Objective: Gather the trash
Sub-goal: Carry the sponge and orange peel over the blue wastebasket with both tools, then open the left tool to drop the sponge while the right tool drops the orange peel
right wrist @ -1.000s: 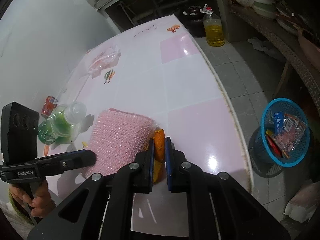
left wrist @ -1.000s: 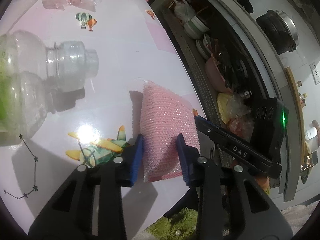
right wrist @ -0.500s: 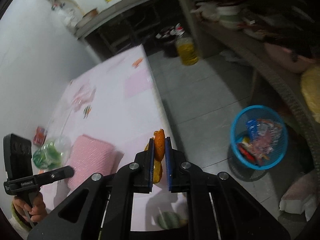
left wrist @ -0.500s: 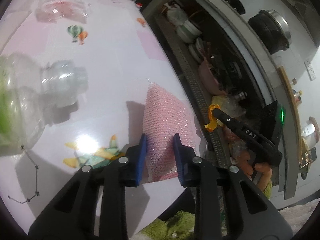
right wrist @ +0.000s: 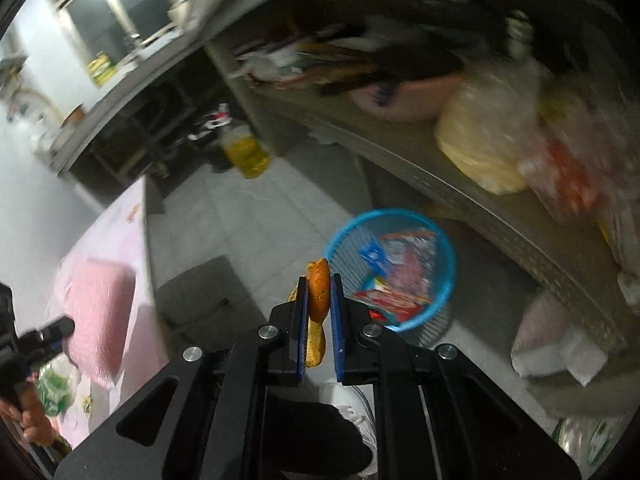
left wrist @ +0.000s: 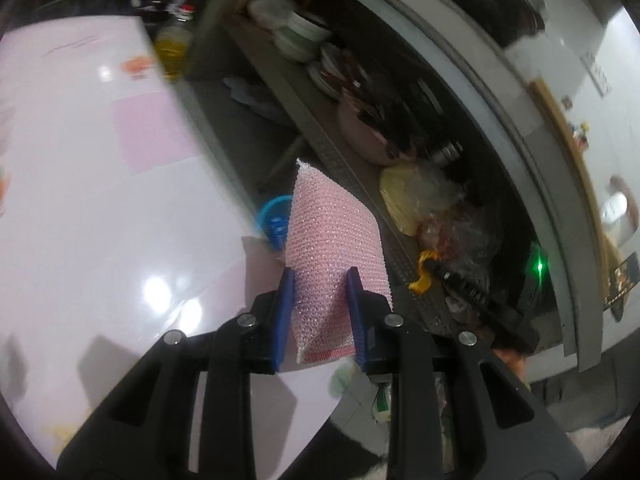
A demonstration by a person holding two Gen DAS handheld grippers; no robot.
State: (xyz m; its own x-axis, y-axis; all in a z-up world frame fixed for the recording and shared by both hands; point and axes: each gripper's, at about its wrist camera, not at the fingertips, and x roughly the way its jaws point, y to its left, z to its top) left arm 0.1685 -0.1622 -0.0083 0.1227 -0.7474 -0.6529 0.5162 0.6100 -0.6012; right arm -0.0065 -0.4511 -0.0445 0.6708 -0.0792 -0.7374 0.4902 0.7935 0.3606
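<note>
Left gripper (left wrist: 320,284) jaws pinch pink pouch (left wrist: 334,252); right gripper (right wrist: 319,294) jaws, angled down, pinch orange peel (right wrist: 318,292).

My left gripper (left wrist: 320,280) is clamped on the pink sponge (left wrist: 334,236); my right gripper (right wrist: 319,292) pinches orange peel (right wrist: 318,294).

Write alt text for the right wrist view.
The right claw grips an orange peel above the tiled floor, near a blue mesh trash basket holding wrappers. At left, a pink bubble-wrap pouch lies on the pink table.
</note>
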